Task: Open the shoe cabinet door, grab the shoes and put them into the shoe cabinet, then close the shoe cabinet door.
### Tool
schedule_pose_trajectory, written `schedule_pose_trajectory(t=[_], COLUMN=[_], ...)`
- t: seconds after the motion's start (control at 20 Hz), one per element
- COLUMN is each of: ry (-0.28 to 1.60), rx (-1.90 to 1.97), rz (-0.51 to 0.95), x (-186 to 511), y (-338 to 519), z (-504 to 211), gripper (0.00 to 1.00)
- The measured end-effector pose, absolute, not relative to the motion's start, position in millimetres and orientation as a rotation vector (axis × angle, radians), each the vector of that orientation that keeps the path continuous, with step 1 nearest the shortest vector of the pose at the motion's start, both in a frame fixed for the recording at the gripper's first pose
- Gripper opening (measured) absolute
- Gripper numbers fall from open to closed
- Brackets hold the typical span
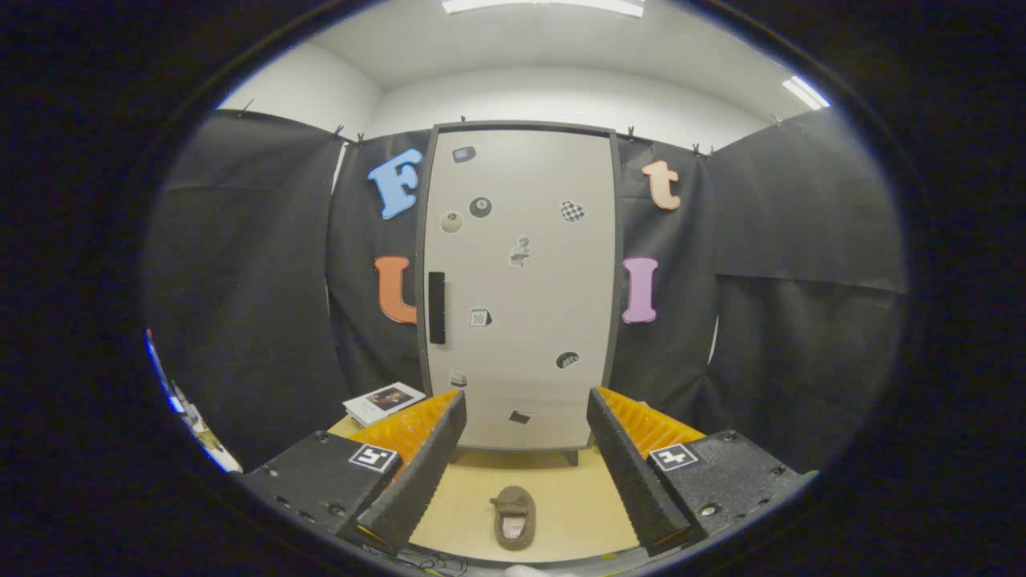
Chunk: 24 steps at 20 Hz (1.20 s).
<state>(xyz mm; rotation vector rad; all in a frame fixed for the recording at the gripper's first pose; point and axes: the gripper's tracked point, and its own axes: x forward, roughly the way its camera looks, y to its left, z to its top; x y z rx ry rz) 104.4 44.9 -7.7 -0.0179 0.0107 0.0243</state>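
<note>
A tall light grey shoe cabinet (521,280) with a dark frame stands upright beyond the fingers, its door shut. A black vertical handle (437,308) sits on the door's left side, and several small stickers dot the door. A brown slipper (514,517) lies on the light wooden floor (573,497) between the two fingers, toe pointing toward the cabinet. My gripper (525,413) is open, fingers spread wide with nothing between them, and it is well short of the cabinet.
A white booklet (383,401) lies on the floor left of the cabinet's base, just beyond the left finger. Black cloth walls close in on both sides and behind the cabinet.
</note>
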Motion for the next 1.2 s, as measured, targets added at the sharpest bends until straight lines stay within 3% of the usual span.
schedule_pose_trajectory(t=[0.65,1.1,1.2], ry=[0.022,0.054,0.031], rx=[0.012,0.006,0.025], rz=[0.209,0.209,0.216], x=[309.0,399.8,401.0], y=[158.1,199.5,206.1], z=[11.4,14.3,21.1], gripper=[0.99,0.99,0.83])
